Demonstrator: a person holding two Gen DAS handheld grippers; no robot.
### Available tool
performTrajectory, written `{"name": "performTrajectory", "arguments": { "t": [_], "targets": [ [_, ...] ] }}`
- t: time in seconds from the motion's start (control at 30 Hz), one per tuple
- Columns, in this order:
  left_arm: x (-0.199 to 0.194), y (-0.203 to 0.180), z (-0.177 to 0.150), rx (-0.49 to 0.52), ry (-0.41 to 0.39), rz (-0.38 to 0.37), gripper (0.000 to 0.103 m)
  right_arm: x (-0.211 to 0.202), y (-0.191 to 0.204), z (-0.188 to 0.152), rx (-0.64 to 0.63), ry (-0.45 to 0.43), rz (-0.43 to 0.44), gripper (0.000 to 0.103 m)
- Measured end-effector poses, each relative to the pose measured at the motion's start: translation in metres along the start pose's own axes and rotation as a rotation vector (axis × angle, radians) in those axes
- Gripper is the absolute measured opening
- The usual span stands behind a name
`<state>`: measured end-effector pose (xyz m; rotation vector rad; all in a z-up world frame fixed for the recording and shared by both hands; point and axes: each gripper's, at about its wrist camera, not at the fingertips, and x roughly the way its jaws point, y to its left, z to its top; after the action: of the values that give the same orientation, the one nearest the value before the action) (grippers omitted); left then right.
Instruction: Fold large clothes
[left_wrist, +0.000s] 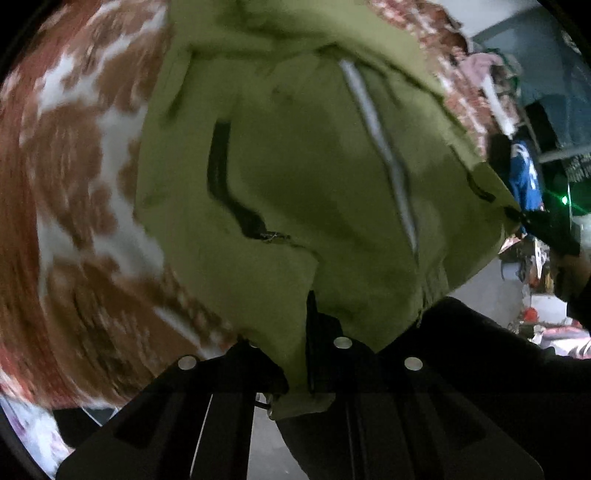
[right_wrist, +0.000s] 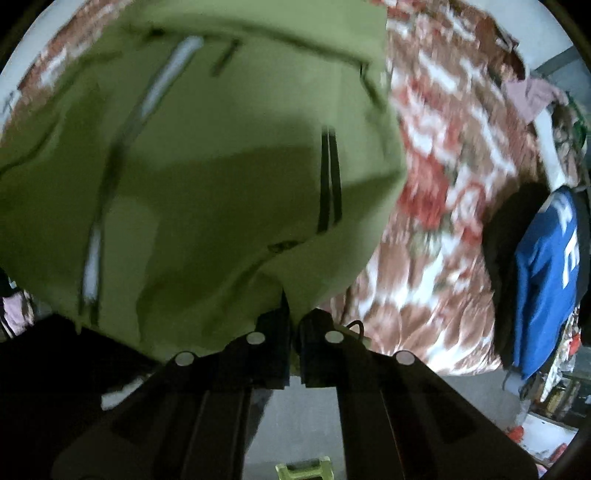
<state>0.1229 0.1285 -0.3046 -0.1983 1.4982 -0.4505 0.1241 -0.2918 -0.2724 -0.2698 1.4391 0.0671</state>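
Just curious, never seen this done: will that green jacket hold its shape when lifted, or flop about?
Probably floppy: the green jacket sags in folds between the left gripper and right gripper. It likely drapes onto the floral blanket. The zipper may stiffen the front slightly.

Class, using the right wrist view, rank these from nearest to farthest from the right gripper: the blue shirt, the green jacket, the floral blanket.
1. green jacket, clamped in the right gripper.
2. floral blanket, spread behind and to the right.
3. blue shirt, hanging at far right.
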Motion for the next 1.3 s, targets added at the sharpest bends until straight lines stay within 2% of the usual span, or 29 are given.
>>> {"name": "performTrajectory", "arguments": {
  "t": [0.13, 0.3, 0.43, 0.53, 0.7, 0.8, 0.9, 1.1, 1.3],
  "targets": [
    [-0.023, -0.019, 0.027, 0.038, -0.07, 0.023, 0.004, -0.024, -0.005, 0.032, -0.002, -0.069, 0.012, 0.004],
    [-0.053, -0.03, 0.07, 0.017, -0.127, 0.06, 0.004, -0.037, -0.025, 0.081, -0.027, -0.111, 0.052, 0.003],
    [-0.077, -0.033, 0.095, -0.038, -0.166, 0.103, 0.004, -0.042, -0.046, 0.121, -0.047, -0.125, 0.091, 0.003],
    [-0.089, -0.037, 0.12, -0.054, -0.2, 0.137, 0.004, -0.045, -0.066, 0.155, -0.077, -0.155, 0.091, 0.003],
    [-0.111, -0.031, 0.167, -0.071, -0.264, 0.167, 0.004, -0.049, -0.092, 0.205, -0.08, -0.182, 0.092, 0.003],
    [-0.124, -0.018, 0.204, -0.115, -0.297, 0.15, 0.004, -0.051, -0.103, 0.242, -0.071, -0.185, 0.072, 0.003],
    [-0.124, -0.007, 0.241, -0.095, -0.287, 0.152, 0.004, -0.045, -0.108, 0.273, -0.065, -0.18, 0.059, 0.003],
    [-0.108, 0.013, 0.322, -0.043, -0.244, 0.137, 0.004, -0.017, -0.12, 0.335, -0.036, -0.112, 0.001, 0.003],
    [-0.081, 0.047, 0.399, -0.02, -0.193, 0.124, 0.004, 0.037, -0.133, 0.395, -0.046, -0.009, -0.029, 0.003]
  ]
}}
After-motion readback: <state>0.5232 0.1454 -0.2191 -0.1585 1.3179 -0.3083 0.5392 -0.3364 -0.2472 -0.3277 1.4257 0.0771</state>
